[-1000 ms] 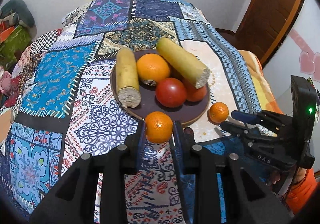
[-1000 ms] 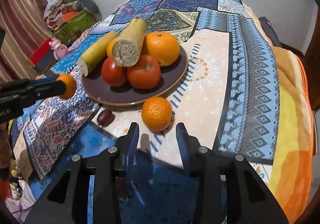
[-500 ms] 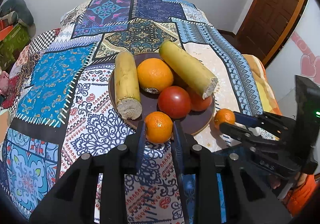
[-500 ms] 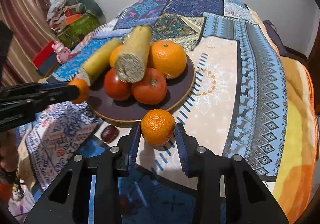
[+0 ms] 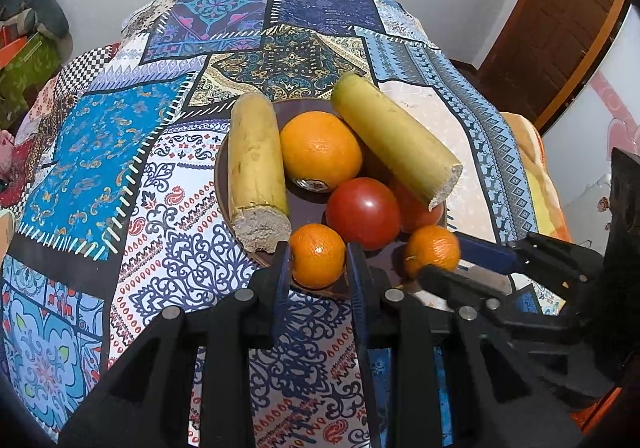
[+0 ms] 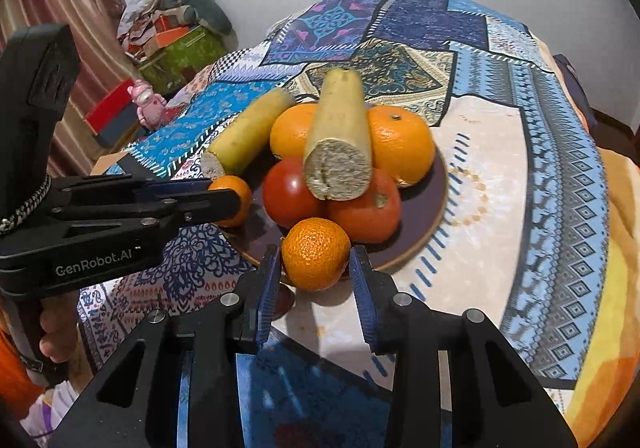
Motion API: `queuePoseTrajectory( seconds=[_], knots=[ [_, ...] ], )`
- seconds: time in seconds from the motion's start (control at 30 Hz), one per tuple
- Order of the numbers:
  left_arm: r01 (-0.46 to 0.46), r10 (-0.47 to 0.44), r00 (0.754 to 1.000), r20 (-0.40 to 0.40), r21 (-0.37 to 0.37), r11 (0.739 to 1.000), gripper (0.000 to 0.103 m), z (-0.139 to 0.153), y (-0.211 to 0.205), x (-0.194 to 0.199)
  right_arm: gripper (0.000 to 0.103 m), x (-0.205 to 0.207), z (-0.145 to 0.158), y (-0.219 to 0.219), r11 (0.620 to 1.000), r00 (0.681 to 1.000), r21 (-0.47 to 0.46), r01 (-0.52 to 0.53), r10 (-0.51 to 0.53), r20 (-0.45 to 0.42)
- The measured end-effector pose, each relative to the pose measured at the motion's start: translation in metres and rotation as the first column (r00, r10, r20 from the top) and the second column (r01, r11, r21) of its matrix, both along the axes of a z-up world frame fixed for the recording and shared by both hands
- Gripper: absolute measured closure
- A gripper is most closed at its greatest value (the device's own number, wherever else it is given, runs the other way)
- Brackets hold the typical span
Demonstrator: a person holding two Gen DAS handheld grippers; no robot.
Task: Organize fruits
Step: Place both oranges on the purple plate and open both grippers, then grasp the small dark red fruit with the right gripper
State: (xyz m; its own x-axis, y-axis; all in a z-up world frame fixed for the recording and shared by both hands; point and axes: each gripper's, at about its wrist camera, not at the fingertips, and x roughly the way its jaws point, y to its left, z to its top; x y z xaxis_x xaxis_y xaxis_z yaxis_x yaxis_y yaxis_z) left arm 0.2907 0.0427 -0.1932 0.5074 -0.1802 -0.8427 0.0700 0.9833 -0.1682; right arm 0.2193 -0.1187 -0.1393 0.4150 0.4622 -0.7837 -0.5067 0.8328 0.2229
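Both grippers have carried their mandarins over the plate (image 5: 224, 184) rim. Left gripper (image 5: 318, 256) fingers pinch one mandarin (image 5: 317, 255); right gripper (image 6: 316, 260) fingers clamp another mandarin (image 6: 316, 254). Only the right view shows a dark fruit (image 6: 285, 302) on the counter (image 6: 480, 184).

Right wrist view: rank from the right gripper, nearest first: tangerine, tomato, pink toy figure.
1. tangerine, between the fingers of the right gripper.
2. tomato, just beyond, on the plate.
3. pink toy figure, far left, off the table.
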Motion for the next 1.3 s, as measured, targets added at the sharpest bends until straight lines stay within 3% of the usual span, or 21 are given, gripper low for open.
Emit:
queuePoseTrajectory(
  seconds=[0.57,1.0,1.3],
  knots=[
    [0.007,-0.007,1.0,0.026,0.004,1.0,0.076,0.012,0.001,-0.013,0.069,-0.004,0.004,-0.004,1.0,1.0,-0.014,0.009,-0.009,-0.009],
    [0.037,-0.042,0.995,0.096,0.05,0.998,0.075,0.049,-0.007,-0.077,0.068,-0.053,0.03,-0.039,0.998,0.997,-0.014,0.067,-0.066,0.035],
    [0.048,-0.051,0.995,0.081,0.038,0.998,0.067,0.043,-0.012,-0.111,0.068,-0.078,0.013,-0.04,0.998,0.999,-0.043,0.054,-0.054,-0.004]
  ],
)
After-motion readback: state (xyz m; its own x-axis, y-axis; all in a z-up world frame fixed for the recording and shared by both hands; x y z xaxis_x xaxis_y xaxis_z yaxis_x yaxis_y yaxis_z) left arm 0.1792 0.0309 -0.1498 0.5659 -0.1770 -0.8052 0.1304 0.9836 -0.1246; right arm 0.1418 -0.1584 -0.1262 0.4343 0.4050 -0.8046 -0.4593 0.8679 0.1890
